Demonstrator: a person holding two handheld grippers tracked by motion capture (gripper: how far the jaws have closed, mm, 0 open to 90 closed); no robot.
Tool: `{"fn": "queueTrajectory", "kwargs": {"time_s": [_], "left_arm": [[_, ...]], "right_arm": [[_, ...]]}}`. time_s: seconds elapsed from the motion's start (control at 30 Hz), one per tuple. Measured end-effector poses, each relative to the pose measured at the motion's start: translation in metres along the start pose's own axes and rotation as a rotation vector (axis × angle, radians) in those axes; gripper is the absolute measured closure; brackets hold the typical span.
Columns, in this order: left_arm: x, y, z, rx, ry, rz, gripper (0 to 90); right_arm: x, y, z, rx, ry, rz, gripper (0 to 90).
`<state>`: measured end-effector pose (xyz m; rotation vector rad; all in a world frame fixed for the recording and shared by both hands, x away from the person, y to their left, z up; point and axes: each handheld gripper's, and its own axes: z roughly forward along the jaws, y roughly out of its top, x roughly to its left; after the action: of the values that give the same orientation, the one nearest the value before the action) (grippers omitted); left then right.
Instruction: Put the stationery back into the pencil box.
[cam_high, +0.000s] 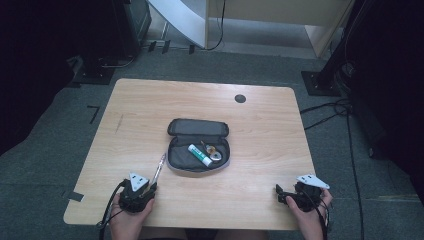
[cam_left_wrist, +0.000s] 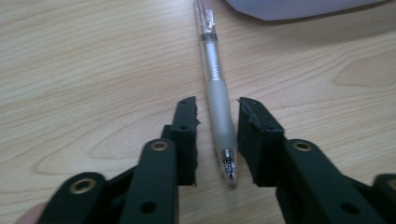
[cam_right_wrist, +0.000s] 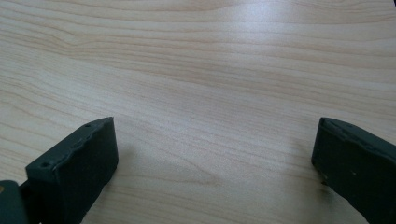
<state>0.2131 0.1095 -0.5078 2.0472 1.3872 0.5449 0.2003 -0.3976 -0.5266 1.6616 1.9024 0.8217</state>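
A clear pen (cam_high: 159, 169) (cam_left_wrist: 217, 88) with a frosted grip lies on the wooden table (cam_high: 260, 130), just left of an open dark pencil case (cam_high: 197, 127). My left gripper (cam_high: 150, 189) (cam_left_wrist: 218, 106) is at the pen's near end. Its jaws straddle the grip and tip, and a thin gap shows on the left side. The case holds a white and green tube (cam_high: 199, 155) and a small metal item (cam_high: 214, 152). My right gripper (cam_high: 279, 193) (cam_right_wrist: 215, 126) rests at the table's front right, wide open over bare wood.
A dark round hole (cam_high: 240, 98) sits near the table's far edge. A pale corner of the pencil case (cam_left_wrist: 299, 7) shows at the top of the left gripper view. Cables and stand bases lie on the grey floor around the table.
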Motion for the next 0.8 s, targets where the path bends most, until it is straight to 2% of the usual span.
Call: {"fn": "queueTrajectory", "kwargs": {"time_s": [0.07, 0.23, 0.47, 0.53, 0.8], "left_arm": [[0.008, -0.002, -0.002, -0.009, 0.016, -0.012, 81.3], [0.018, -0.004, -0.003, -0.012, 0.024, -0.027, 82.1], [0.030, -0.009, -0.007, -0.031, 0.013, -0.033, 82.4], [0.034, -0.009, -0.010, -0.056, 0.000, -0.043, 82.4], [0.037, 0.001, -0.022, -0.096, -0.019, -0.030, 82.5]], "right_arm": [[0.000, 0.000, 0.000, -0.001, 0.000, -0.001, 0.1], [0.000, 0.000, 0.000, 0.000, 0.000, 0.001, 0.1], [0.000, 0.000, 0.000, 0.000, 0.000, 0.001, 0.1], [0.000, 0.000, 0.000, 0.000, 0.000, 0.001, 0.1], [0.000, 0.000, 0.000, 0.000, 0.000, 0.001, 0.2]]}}
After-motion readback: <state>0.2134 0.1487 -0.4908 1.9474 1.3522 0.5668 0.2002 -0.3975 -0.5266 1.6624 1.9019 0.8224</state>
